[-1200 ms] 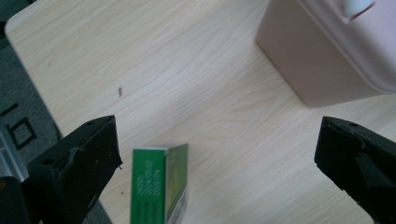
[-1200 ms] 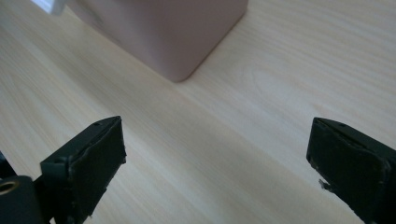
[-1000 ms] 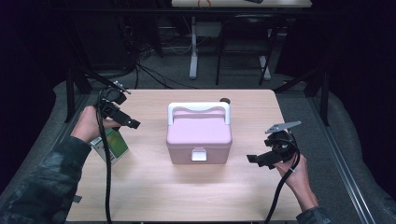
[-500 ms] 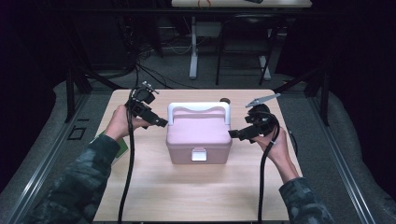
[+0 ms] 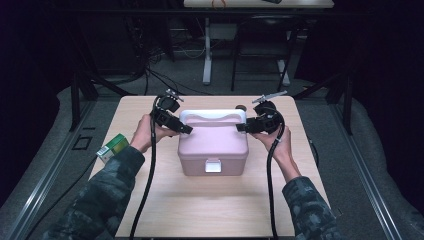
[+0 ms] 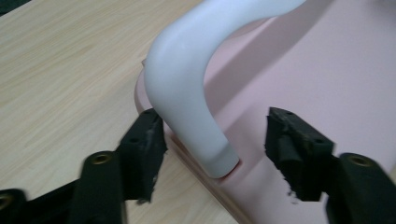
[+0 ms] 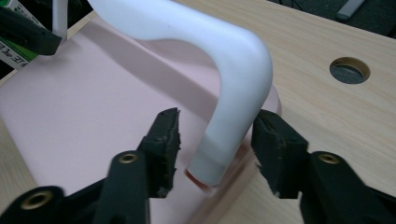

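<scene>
I am holding the left gripper (image 5: 181, 129) at one end of the white curved plastic handle (image 5: 212, 116) of the pale pink plastic box (image 5: 213, 149), which is sitting in the middle of the light wood-grain surface (image 5: 210, 207). In the left gripper view its fingers (image 6: 142, 150) are standing wide apart, and the foot of the handle (image 6: 194, 100) is sitting between them, close against one finger and clear of the other, with nothing gripped. I am holding the right gripper (image 5: 243, 127) at the opposite end of the handle. In the right gripper view its fingers (image 7: 164, 142) are also spread open on either side of the handle's (image 7: 224, 70) lower post, one finger near it and the other just beside it; I cannot tell whether either is touching. Beyond those fingers a round hole (image 7: 349, 70) is showing in the surface (image 7: 327, 116). A small green and white carton (image 5: 112, 147) is lying on the surface behind my left hand (image 5: 145, 134), near the edge. The box's white front latch (image 5: 212, 165) is facing me.
</scene>
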`<state>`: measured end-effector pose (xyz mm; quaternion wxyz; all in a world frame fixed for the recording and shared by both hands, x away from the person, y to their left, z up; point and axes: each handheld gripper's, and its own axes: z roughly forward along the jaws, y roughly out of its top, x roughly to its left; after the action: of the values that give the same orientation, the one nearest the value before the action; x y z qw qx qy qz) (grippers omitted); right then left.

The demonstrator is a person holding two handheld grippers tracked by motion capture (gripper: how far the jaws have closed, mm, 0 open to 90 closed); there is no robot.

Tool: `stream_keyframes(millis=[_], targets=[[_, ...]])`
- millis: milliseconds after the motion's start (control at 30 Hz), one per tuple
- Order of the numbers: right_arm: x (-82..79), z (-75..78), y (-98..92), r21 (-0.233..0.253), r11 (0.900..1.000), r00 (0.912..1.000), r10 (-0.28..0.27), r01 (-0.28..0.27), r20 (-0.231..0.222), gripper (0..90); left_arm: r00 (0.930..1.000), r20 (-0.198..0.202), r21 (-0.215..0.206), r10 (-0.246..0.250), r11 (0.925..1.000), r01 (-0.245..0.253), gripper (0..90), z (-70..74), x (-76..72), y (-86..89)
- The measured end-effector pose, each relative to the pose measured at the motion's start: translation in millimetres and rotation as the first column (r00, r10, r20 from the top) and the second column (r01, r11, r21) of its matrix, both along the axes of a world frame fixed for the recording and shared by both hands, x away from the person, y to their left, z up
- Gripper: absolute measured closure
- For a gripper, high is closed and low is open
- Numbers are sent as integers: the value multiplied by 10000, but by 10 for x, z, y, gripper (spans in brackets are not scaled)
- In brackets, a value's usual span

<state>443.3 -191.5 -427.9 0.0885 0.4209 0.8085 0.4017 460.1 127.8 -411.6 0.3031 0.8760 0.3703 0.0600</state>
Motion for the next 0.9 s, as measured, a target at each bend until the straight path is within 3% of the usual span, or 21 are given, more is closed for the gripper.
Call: stream_keyframes(millis=[100,267,400,533,667,900], targets=[[-23,4,17,-56,10000,9999,-70,71,122,583,9994,303,70,145,9999,-148,476,-23,-35,4],[-64,-14,8,4,9998,9994,-222,222,280,654,9977,544,-316,397,9988,-381,555,-46,-98,49],[-127,8,29,-60,9998,9986,-181,184,488,678,9940,958,-336,523,9982,-492,606,-53,-200,44],[-193,26,11,42,9998,9978,-183,181,636,722,9927,1067,-514,564,9974,-512,671,-45,-272,76],[-259,28,36,-83,9998,9963,-176,184,846,722,9897,1292,-414,615,9975,-565,710,-44,-361,85],[-393,9,66,-42,10000,9944,34,-29,1058,725,9884,1243,-719,875,9943,-790,727,-65,-476,154]])
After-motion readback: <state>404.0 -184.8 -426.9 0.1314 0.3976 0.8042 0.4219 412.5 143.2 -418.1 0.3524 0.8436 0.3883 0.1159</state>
